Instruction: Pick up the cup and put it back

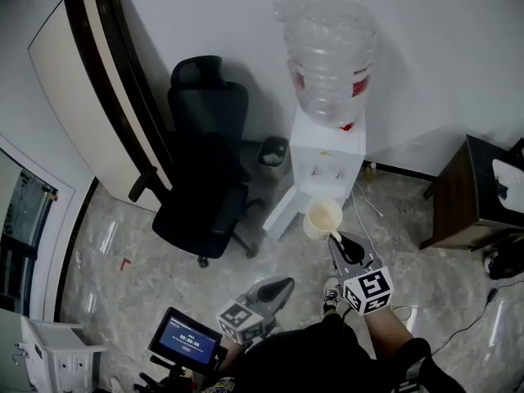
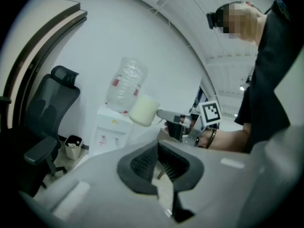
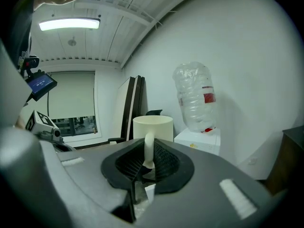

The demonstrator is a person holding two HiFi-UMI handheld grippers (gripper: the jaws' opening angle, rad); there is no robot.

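A cream cup (image 1: 322, 217) hangs in the air in front of the white water dispenser (image 1: 327, 158). My right gripper (image 1: 336, 237) is shut on its handle. In the right gripper view the cup (image 3: 152, 126) stands upright just past the pads, its handle pinched in my right gripper (image 3: 148, 163). The left gripper view shows the cup (image 2: 142, 111) from the side, level with the dispenser's bottle (image 2: 124, 84). My left gripper (image 1: 286, 283) is lower and to the left, shut with nothing in it (image 2: 159, 163).
A black office chair (image 1: 205, 170) stands left of the dispenser, with a small bin (image 1: 273, 154) between them. A dark cabinet (image 1: 467, 195) is at the right. A small screen on a stand (image 1: 187, 338) sits by my left side. The floor is marbled tile.
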